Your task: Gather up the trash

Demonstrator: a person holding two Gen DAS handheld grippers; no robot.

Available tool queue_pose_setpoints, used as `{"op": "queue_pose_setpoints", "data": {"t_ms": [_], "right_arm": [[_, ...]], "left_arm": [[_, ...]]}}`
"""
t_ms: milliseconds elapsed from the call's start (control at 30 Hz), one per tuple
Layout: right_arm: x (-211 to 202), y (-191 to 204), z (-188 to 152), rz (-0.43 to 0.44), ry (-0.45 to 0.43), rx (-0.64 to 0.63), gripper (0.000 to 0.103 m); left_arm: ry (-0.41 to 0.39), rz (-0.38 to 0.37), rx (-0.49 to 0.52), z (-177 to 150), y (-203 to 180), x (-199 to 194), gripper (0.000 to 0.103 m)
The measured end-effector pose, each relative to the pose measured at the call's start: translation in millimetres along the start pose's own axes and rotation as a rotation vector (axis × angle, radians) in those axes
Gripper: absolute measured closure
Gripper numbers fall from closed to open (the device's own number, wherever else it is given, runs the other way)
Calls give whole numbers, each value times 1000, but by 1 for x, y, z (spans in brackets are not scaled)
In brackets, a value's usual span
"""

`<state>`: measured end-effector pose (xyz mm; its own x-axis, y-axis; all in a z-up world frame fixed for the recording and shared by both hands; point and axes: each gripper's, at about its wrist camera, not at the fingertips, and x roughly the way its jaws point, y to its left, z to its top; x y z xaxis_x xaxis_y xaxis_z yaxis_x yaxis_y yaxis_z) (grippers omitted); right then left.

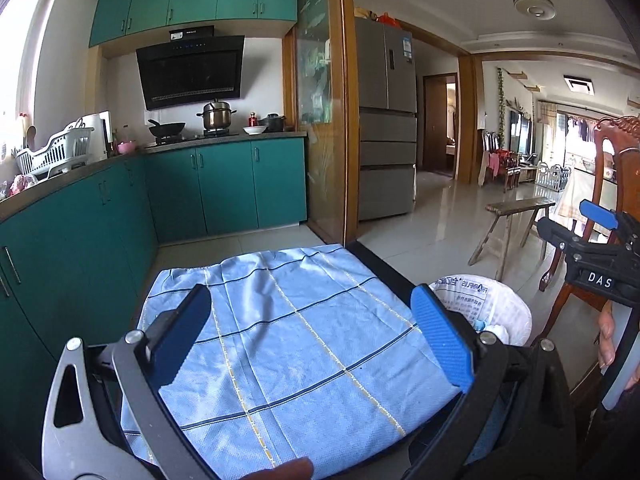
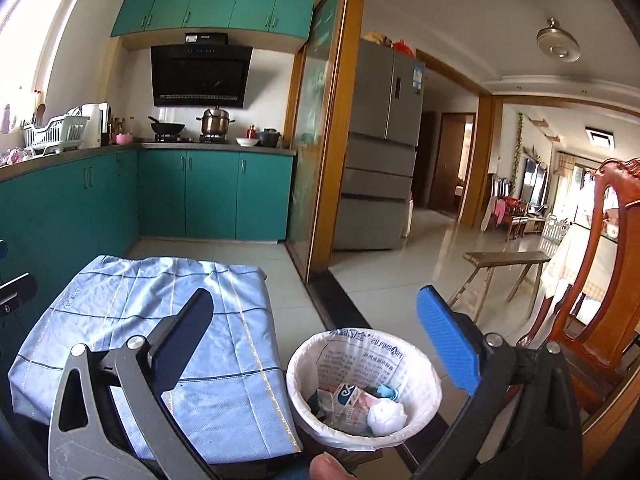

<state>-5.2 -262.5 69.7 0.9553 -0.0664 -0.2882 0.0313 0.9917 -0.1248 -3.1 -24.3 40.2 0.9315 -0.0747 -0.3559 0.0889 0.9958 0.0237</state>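
I see both grippers, left (image 1: 310, 334) & right (image 2: 316, 340), jaws wide open, empty; white-lined round trash bin (image 2: 424, 376) w/ crumpled rubbish sits just right of blue checked cloth (image 2: 160, 320).

A matt woven cloth (image 2: 160, 344), thin printed plastic liner (image 2: 360, 350), glossy floor tiles (image 2: 400, 272), rough wooden bench (image 2: 504, 258).

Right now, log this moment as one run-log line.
left gripper: open, empty | right gripper: open, empty | bin: lined, holds trash | blue cloth: bare, beside bin
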Motion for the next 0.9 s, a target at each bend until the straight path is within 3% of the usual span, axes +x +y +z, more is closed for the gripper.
{"op": "queue_pose_setpoints", "data": {"t_ms": [900], "right_arm": [[-14,6,-3,-39,-12,2,3]], "left_arm": [[4,-28,33,-6,-6,-15,3]]}}
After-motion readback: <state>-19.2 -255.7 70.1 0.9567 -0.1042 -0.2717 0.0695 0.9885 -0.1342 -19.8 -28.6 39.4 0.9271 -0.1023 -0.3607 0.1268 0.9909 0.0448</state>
